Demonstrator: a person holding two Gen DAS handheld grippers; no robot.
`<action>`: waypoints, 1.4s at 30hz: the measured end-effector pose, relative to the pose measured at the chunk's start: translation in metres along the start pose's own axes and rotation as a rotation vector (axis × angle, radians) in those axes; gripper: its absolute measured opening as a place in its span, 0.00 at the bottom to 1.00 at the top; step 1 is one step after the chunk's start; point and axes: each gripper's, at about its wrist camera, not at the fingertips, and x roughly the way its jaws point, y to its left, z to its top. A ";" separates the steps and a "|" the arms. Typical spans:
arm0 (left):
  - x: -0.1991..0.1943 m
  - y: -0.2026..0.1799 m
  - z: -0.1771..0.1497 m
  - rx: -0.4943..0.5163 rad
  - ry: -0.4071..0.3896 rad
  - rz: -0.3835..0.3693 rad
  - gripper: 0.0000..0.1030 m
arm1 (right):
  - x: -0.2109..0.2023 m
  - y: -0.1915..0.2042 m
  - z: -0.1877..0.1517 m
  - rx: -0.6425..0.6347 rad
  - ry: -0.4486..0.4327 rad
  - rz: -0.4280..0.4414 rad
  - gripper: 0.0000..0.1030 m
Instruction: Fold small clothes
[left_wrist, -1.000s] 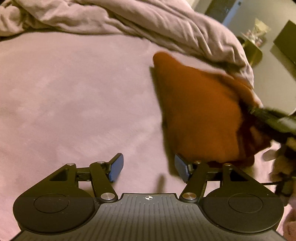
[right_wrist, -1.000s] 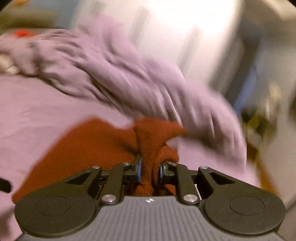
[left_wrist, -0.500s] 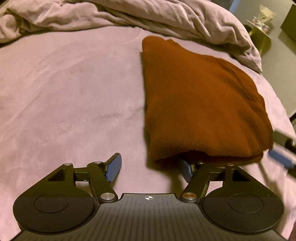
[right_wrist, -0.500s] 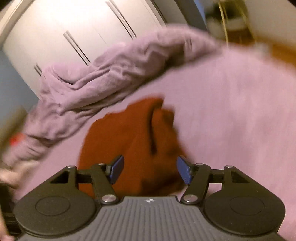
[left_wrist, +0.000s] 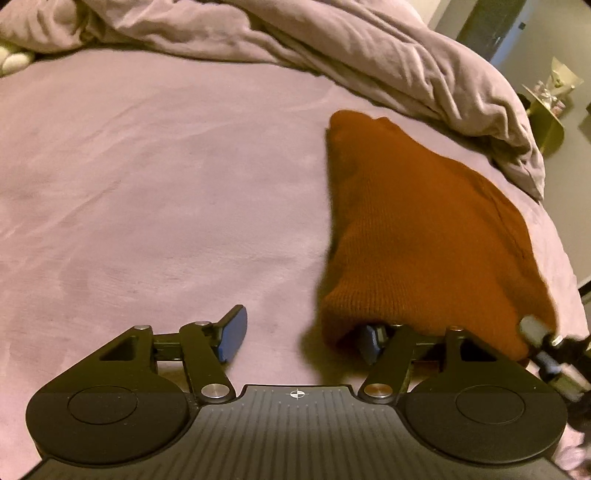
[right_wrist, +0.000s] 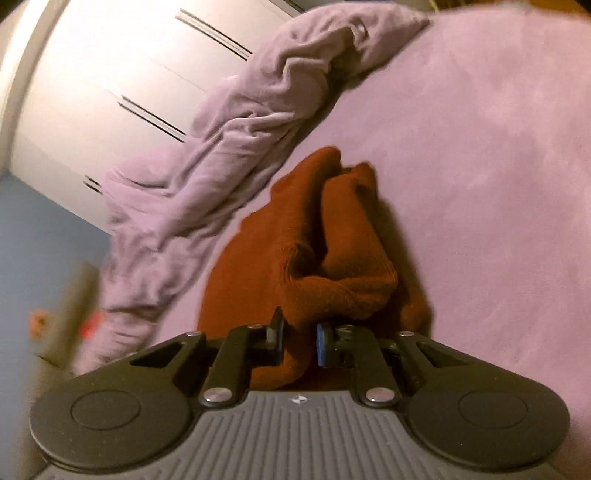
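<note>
Flat on the lilac plush bed sheet (left_wrist: 147, 184): a rust-brown ribbed knit garment (left_wrist: 424, 236), folded over on itself, long and tapering away toward the crumpled lilac duvet (left_wrist: 369, 48) at the far side of the bed. Just short of that duvet at its far tip, not touching it as far as can be told.

Left gripper (left_wrist: 301, 338) held low over the sheet with jaws wide apart. Left blue pad (left_wrist: 232, 334) over bare sheet, well clear of the cloth; right pad (left_wrist: 369, 341) tucked under the near hem of the garment, half hidden by it. Nothing pinched between the two. Garment ahead of and to the right of this gripper, its near left corner draped over the right finger.

Right gripper (right_wrist: 300, 341) narrow, jaws just closed in, a thick bunched fold of the garment (right_wrist: 332, 258) squeezed between the pads. Rest of the cloth stretched ahead of it, ridged and puckered above the grip, with a flatter layer spread beneath on the sheet. Seen from the left wrist view, the same gripper (left_wrist: 543, 347) at the garment's near right corner, blurred.

Beyond the bed: a white wardrobe with dark bar handles (right_wrist: 92, 92), and a round gold side table (left_wrist: 546, 125).
</note>
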 end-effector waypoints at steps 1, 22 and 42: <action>0.001 0.004 0.000 -0.001 0.022 -0.015 0.69 | 0.002 -0.006 -0.001 0.005 0.019 -0.013 0.15; 0.049 0.009 0.072 -0.055 0.058 -0.370 0.77 | 0.058 -0.007 0.088 -0.223 0.145 -0.049 0.84; 0.006 0.044 0.089 -0.116 -0.108 -0.455 0.01 | 0.098 0.042 0.078 -0.219 0.208 0.120 0.33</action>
